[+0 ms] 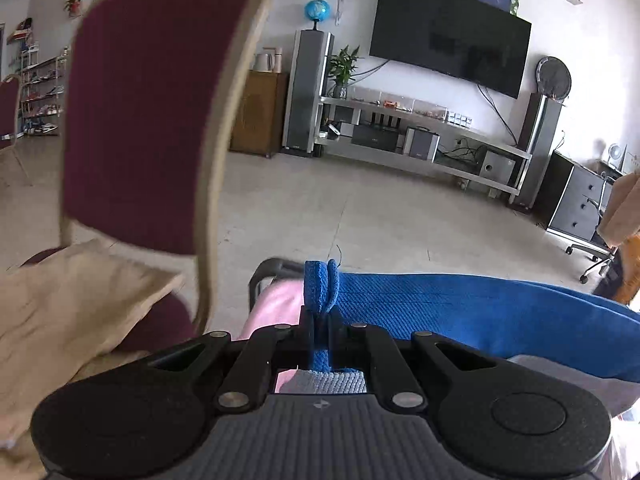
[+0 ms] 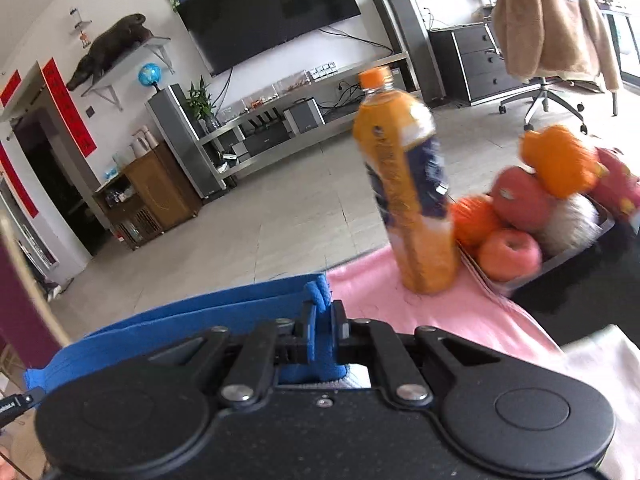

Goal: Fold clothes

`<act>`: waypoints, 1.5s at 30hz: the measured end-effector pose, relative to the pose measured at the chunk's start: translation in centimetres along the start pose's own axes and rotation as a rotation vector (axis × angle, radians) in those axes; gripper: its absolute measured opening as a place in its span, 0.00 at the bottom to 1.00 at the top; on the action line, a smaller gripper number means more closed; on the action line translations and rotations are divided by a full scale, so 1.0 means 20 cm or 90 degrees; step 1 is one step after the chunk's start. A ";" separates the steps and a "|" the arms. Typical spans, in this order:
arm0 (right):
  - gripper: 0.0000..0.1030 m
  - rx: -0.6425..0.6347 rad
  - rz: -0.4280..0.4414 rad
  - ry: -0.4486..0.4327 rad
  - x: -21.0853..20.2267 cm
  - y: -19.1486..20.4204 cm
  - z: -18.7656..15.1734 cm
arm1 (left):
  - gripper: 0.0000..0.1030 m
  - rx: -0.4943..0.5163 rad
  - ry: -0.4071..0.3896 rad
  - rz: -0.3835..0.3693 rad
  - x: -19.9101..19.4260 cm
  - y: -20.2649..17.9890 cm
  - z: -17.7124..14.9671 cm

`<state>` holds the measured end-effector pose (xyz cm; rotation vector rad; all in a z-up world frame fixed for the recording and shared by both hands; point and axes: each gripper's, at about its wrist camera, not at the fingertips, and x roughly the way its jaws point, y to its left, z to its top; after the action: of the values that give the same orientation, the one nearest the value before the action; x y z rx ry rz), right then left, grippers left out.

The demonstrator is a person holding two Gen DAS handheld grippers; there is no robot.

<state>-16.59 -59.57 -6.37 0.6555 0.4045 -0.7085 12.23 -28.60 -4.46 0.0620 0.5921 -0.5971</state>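
Observation:
A blue knitted garment (image 1: 460, 312) is stretched between my two grippers above a pink cloth (image 1: 276, 308). My left gripper (image 1: 320, 316) is shut on the garment's left end, a fold of blue fabric sticking up between the fingers. In the right wrist view my right gripper (image 2: 322, 312) is shut on the other end of the blue garment (image 2: 192, 320), which runs off to the left. The pink cloth (image 2: 420, 312) lies under it.
A maroon chair (image 1: 148, 120) with a beige cloth (image 1: 72, 312) stands close at the left. An orange drink bottle (image 2: 408, 184) and a dark tray (image 2: 576, 264) of apples and oranges stand on the pink cloth at the right. Beyond are floor, TV stand and an office chair (image 2: 548, 40).

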 end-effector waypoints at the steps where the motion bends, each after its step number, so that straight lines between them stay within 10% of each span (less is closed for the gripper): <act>1: 0.07 0.000 0.001 0.001 -0.07 -0.02 -0.05 | 0.05 0.001 0.004 0.005 -0.05 0.01 -0.06; 11: 0.07 -0.012 -0.059 0.093 -0.18 -0.28 -0.76 | 0.06 -0.022 0.144 0.107 -0.12 0.12 -0.71; 23: 0.15 0.025 -0.028 0.061 -0.39 -0.37 -0.79 | 0.15 0.012 0.107 0.127 -0.53 0.26 -0.75; 35: 0.16 -0.082 0.047 0.172 0.01 -0.13 -0.89 | 0.18 0.154 0.100 0.039 -0.22 -0.13 -0.86; 45: 0.17 -0.126 0.004 0.262 0.08 -0.14 -1.02 | 0.19 0.196 0.231 0.034 -0.17 -0.08 -0.98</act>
<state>-19.94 -48.13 -23.33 0.6124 0.8402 -0.5165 -0.93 -23.86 -18.78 0.4829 0.8422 -0.6268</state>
